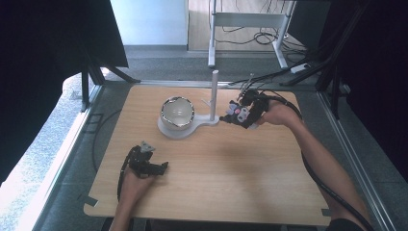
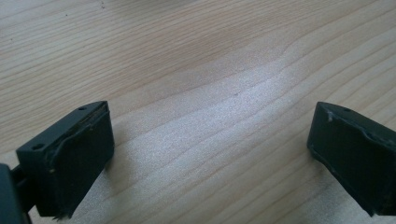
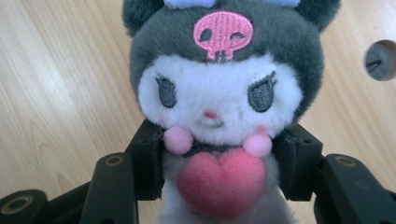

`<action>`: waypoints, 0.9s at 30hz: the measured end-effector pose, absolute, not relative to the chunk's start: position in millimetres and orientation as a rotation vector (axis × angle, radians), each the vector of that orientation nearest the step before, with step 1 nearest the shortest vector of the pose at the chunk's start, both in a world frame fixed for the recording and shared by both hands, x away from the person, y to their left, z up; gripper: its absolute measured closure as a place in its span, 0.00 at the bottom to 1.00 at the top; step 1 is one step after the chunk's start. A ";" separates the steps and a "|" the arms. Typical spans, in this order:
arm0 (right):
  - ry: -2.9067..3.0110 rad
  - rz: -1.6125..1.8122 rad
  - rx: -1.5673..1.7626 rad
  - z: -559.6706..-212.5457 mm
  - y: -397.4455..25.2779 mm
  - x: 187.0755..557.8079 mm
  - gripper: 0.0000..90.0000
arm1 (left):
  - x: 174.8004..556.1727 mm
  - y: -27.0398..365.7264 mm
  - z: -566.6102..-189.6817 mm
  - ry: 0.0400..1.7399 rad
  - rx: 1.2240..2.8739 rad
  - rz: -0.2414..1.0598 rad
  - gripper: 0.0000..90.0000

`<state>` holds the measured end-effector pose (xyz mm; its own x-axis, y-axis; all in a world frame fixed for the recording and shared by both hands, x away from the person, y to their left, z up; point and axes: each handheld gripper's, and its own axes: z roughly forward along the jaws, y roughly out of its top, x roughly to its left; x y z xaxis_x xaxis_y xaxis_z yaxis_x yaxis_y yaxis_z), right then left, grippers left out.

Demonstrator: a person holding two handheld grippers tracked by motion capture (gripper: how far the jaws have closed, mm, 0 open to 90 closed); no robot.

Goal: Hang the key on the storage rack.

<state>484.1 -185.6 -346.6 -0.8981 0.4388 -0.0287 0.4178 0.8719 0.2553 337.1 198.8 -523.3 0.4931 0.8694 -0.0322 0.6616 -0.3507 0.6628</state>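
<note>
On the far right part of the wooden table, the person's right hand holds the right gripper, and it's pinching a small plush toy. From the right gripper view you get a good look at it: the plush toy has a dark grey hood with a pink skull stitched on the forehead, a white face, two little pink pom-poms under the chin and a big pink heart on the chest. Both black jaws are pressed into its body from either side, right around heart level, so the toy sits upright between them and faces back at the camera. It looks held just above the table rather than resting on it, though I can't tell for sure.

Just beside the toy, toward the middle of the table, there's a white stand with a tall upright post, and a shiny bowl sits on its round base.

Down at the near left, the left hand holds the left gripper low over bare wood. Its jaws are spread wide apart with nothing between them, just wood grain showing in the left gripper view. The two grippers are well apart.
</note>
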 end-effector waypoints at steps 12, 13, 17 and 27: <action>2.903 0.418 0.754 -326.4 -195.1 500.8 0.49 | 337.1 198.9 -523.1 1.253 2.124 0.433 0.01; 2.900 0.419 0.761 -324.9 -195.6 502.0 0.49 | 337.1 198.9 -523.1 1.253 2.124 0.433 0.01; 2.881 0.435 0.774 -318.0 -197.5 506.7 0.49 | 337.1 198.9 -523.1 1.253 2.124 0.433 0.01; 2.842 0.453 0.796 -299.4 -198.5 515.5 0.49 | 337.1 198.9 -523.1 1.253 2.125 0.434 0.01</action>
<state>515.5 -198.5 -299.4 -0.8467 0.5279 -0.0666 0.4810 0.8129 0.3284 337.1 198.9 -523.1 0.4944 0.8686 -0.0325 0.6627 -0.3525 0.6607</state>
